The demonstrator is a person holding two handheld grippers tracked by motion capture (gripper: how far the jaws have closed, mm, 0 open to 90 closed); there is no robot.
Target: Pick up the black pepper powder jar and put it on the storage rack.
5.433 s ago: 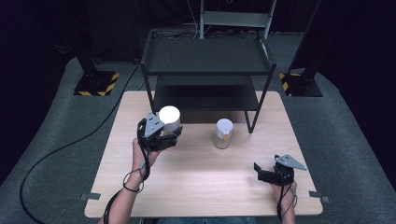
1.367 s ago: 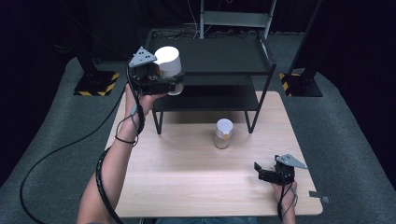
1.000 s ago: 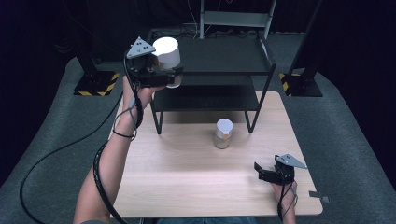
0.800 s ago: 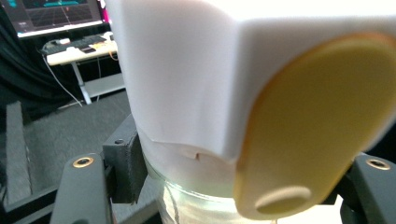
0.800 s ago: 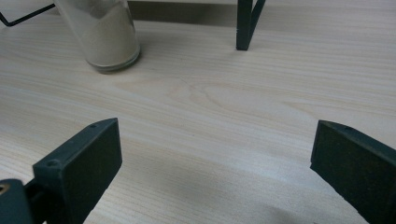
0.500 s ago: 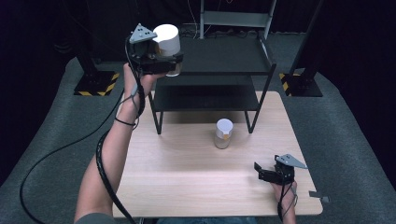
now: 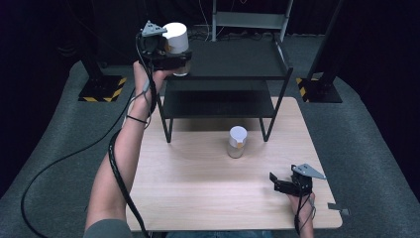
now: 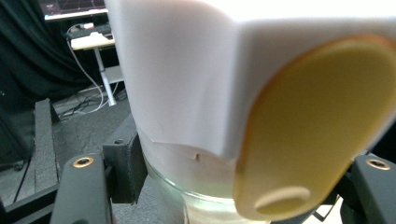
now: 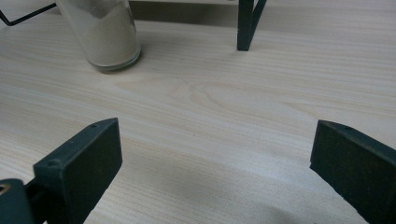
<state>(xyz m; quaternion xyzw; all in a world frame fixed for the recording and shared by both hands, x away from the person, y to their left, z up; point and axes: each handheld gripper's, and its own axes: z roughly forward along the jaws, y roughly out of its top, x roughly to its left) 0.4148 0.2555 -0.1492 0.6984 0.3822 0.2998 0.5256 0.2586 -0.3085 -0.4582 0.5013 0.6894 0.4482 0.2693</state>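
A glass jar (image 7: 176, 40) with a white lid is held high at the front left corner of the black rack's top shelf (image 7: 233, 59). My left gripper (image 7: 179, 58) is shut on its body just below the lid. In the left gripper view the jar (image 8: 187, 84) looms close, showing a yellow oval tab on its lid, with my left gripper (image 8: 224, 191) clamped around the glass. A second jar (image 7: 237, 142) with pale powder stands on the table in front of the rack, and shows as the jar (image 9: 105, 32) in the right gripper view. My right gripper (image 7: 277, 182) rests open near the table's front right, as does the right gripper (image 9: 215, 154) in its own view.
The wooden table (image 7: 198, 198) carries a black two-tier rack whose lower shelf (image 7: 218, 101) is bare. A rack leg (image 9: 245, 23) stands beyond the right gripper. A cable trails from the left gripper along the forearm. Dark stands and grey floor surround the table.
My left hand has carried the white-lidded jar upward and farther away, toward the top shelf's front left corner. The right gripper and the standing jar have not moved.
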